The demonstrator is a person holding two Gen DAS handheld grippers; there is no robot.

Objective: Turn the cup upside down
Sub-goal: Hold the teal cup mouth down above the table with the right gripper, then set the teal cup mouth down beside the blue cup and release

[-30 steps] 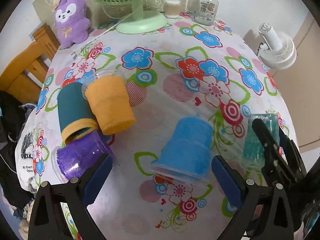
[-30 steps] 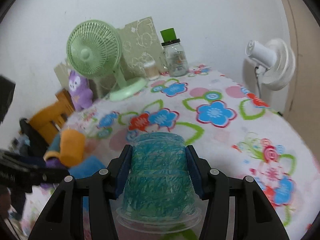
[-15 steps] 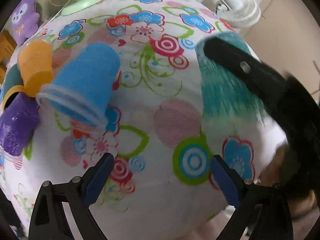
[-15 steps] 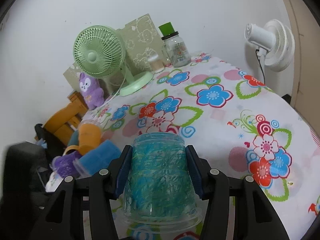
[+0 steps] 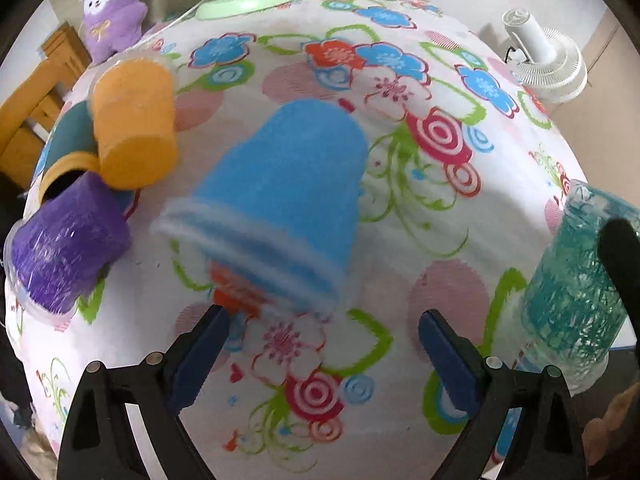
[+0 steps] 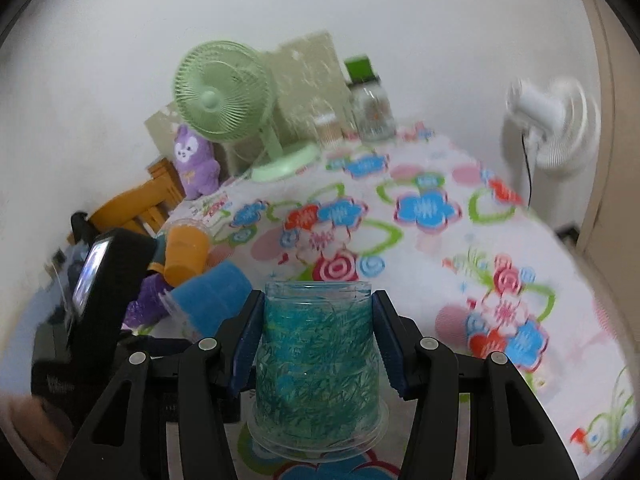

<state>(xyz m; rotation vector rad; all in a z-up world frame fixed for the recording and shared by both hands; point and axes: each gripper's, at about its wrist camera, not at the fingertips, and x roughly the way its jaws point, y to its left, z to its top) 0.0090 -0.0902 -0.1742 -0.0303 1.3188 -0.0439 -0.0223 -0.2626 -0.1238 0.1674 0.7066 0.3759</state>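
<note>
The teal cup (image 6: 317,364) stands mouth-down, its wide clear rim at the bottom and its base on top, clamped between the two blue pads of the right gripper (image 6: 318,354) at the near edge of the surface (image 6: 432,248) with its flower-print cloth. Whether the rim touches the cloth cannot be told. From the left wrist camera the same teal cup (image 5: 580,280) appears with a black finger of the right gripper across its side.

Just left of the teal cup, a blue cup (image 5: 280,200) lies tilted on its side, rim toward the left gripper (image 5: 324,344), whose fingers stand wide apart with nothing between them, just short of that rim. Farther left of the teal cup, beyond the blue one, an orange cup (image 5: 134,120), a purple cup (image 5: 64,244) and a dark green cup (image 5: 70,140) lie heaped together on their sides, touching one another.

Well behind the teal cup, at the far edge, stand a green fan (image 6: 224,96), a purple plush toy (image 6: 194,160) and a glass jar (image 6: 370,112) with a green lid. A white fan (image 6: 556,124) stands off the surface, behind and right of the teal cup.
</note>
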